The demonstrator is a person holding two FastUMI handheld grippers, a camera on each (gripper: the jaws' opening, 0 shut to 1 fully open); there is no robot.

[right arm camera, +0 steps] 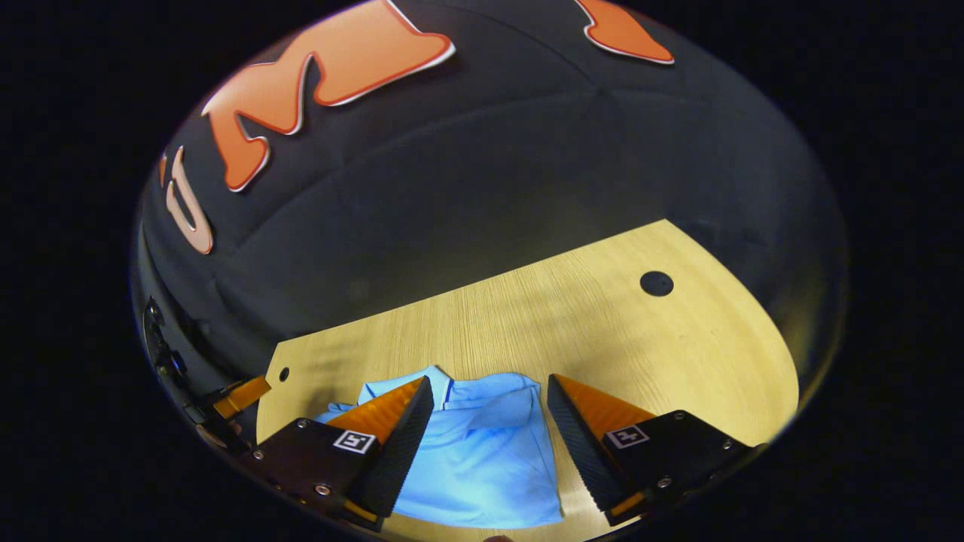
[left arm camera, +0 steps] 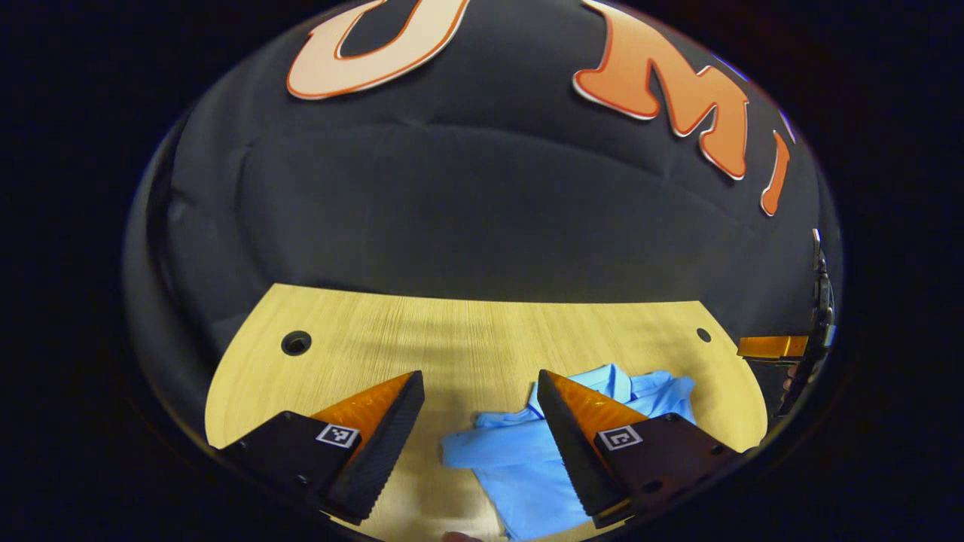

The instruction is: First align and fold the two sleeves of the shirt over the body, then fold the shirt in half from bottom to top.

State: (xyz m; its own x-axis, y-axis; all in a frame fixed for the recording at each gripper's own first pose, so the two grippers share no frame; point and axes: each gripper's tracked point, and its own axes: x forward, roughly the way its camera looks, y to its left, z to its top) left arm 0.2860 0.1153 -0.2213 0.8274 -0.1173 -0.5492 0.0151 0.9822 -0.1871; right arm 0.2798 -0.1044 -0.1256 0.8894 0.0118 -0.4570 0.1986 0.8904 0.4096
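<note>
Shirt (right arm camera: 482, 452), a light blue polo with a collar, is seen lying flat on the wooden tabletop (right arm camera: 602, 331), near its front edge. In the right gripper view the collar points toward the far edge, with the body spread toward the near edge. In the left gripper view the shirt (left arm camera: 520, 467) is seen with one short sleeve stretched out sideways over the bare wood, and the collar bunched toward the far edge.

The left tongs (left arm camera: 480, 440) are held spread wide apart above the tabletop (left arm camera: 467, 339), nothing being gripped; the sleeve is seen between the fingers. The right tongs (right arm camera: 489, 444) are likewise released, the fingers standing apart over the shirt's collar and chest. A round hole (right arm camera: 656, 283) is seen in the tabletop toward a far corner. At the left edge of the right gripper view, part of the other tongs is visible beside the tabletop's corner.
</note>
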